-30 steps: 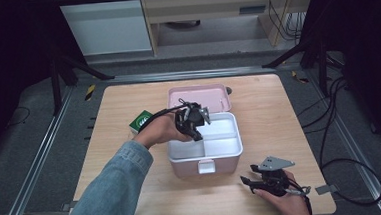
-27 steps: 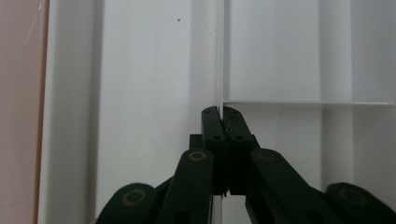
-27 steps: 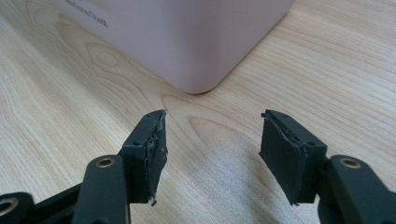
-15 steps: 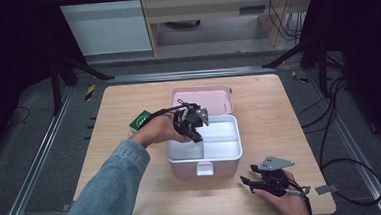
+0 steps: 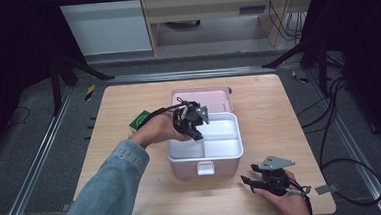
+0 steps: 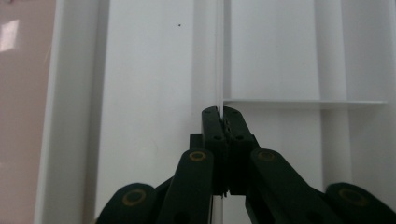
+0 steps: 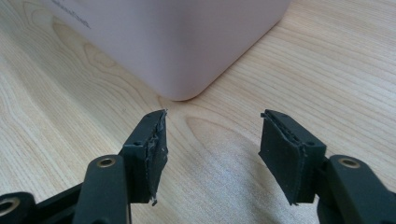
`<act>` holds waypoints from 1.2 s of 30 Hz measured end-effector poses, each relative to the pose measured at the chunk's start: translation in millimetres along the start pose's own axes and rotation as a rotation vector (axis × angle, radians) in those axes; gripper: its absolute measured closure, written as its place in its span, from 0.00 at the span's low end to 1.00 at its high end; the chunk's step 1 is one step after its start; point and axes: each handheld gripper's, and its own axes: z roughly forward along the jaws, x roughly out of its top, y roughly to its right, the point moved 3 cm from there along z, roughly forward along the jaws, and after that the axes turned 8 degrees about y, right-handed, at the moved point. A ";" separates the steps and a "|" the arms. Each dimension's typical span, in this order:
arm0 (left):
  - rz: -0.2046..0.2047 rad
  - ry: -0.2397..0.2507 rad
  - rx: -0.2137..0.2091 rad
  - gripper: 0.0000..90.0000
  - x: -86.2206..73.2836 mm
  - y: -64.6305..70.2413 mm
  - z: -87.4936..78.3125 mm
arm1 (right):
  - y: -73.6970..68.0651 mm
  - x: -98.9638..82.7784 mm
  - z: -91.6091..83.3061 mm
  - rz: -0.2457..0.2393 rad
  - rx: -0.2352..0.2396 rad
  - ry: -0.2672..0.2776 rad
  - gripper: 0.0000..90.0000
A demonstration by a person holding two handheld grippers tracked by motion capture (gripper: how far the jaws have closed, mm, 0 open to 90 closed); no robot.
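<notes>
A pink box [image 5: 202,170] stands mid-table with a white divided tray [image 5: 231,146] set in its top. My left gripper [image 5: 193,122] reaches into the tray from the left. In the left gripper view that gripper [image 6: 221,114] is shut on the tray's thin upright divider wall [image 6: 219,70], its jaws pinched on either side. My right gripper [image 5: 250,180] rests low near the table's front right, pointing at the box. In the right gripper view it [image 7: 212,135] stands open with only bare wood between the pads, just short of the pink box's rounded corner [image 7: 187,51].
The pink lid [image 5: 200,94] lies flat behind the box. A small green packet [image 5: 140,121] sits left of the box, by the left hand. A cable trails off the table's right edge [image 5: 329,189]. The wooden table [image 5: 274,112] is bare to the right.
</notes>
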 end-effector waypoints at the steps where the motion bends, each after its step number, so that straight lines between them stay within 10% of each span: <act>1: -0.003 0.005 -0.001 0.99 0.6 0.3 -2.0 | -0.2 0.0 0.0 0.000 0.000 -0.001 0.46; 18: -0.027 0.098 0.095 0.99 3.9 5.2 -54.1 | -0.3 0.6 0.2 -0.004 -0.005 0.001 0.45; 36: -0.158 0.138 0.282 0.99 -75.5 14.6 -146.4 | 9.9 1.7 -9.1 0.025 -0.045 0.026 0.45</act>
